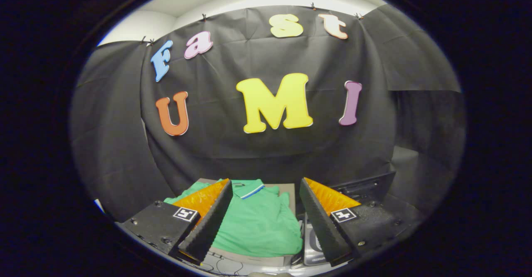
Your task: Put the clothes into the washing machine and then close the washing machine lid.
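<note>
A green polo shirt (pixel 255 227) with a blue-and-white collar lies spread on a flat grey-brown surface (pixel 286 190) below and ahead of my fingers. My gripper (pixel 266 194) hangs above it, open, with a wide gap and nothing between the fingers. The left finger (pixel 210 223) hovers over the shirt's left sleeve. The right finger (pixel 320 221) is over the shirt's right edge. To the right of the shirt, partly behind the right finger, stands the washing machine (pixel 365 189), dark, with its raised lid (pixel 374 183) showing; its grey front part (pixel 311 243) shows beside the right finger.
The black cloth wall (pixel 266 152) stands close behind the shirt and the machine. Thin cables (pixel 224 264) run along the white floor or table just under the fingers.
</note>
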Demonstrator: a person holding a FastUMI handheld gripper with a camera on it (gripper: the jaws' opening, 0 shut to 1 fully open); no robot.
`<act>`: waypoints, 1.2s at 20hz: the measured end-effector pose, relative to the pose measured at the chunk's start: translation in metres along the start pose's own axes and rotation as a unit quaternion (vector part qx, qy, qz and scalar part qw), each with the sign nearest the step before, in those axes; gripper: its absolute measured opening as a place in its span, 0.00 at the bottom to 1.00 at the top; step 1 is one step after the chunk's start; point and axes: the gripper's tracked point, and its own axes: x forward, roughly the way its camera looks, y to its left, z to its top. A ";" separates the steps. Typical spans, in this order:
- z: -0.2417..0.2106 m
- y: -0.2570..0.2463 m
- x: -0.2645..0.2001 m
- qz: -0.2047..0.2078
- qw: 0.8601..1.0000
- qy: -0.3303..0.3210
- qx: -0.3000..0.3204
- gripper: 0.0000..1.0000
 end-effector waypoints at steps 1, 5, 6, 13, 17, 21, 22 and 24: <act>-0.006 0.011 0.014 0.005 1.000 0.009 -0.002 1.00; -0.037 0.050 0.059 0.015 0.998 0.056 -0.003 1.00; -0.046 0.059 0.068 0.019 0.997 0.069 -0.002 1.00; -0.110 0.086 0.110 -0.004 0.989 0.149 -0.017 1.00; -0.139 0.082 0.125 -0.024 0.982 0.184 -0.038 1.00; -0.151 0.080 0.129 -0.034 0.980 0.194 -0.037 1.00; -0.149 0.079 0.129 -0.035 0.981 0.189 -0.034 0.99; -0.151 0.080 0.131 -0.035 0.980 0.195 -0.030 0.99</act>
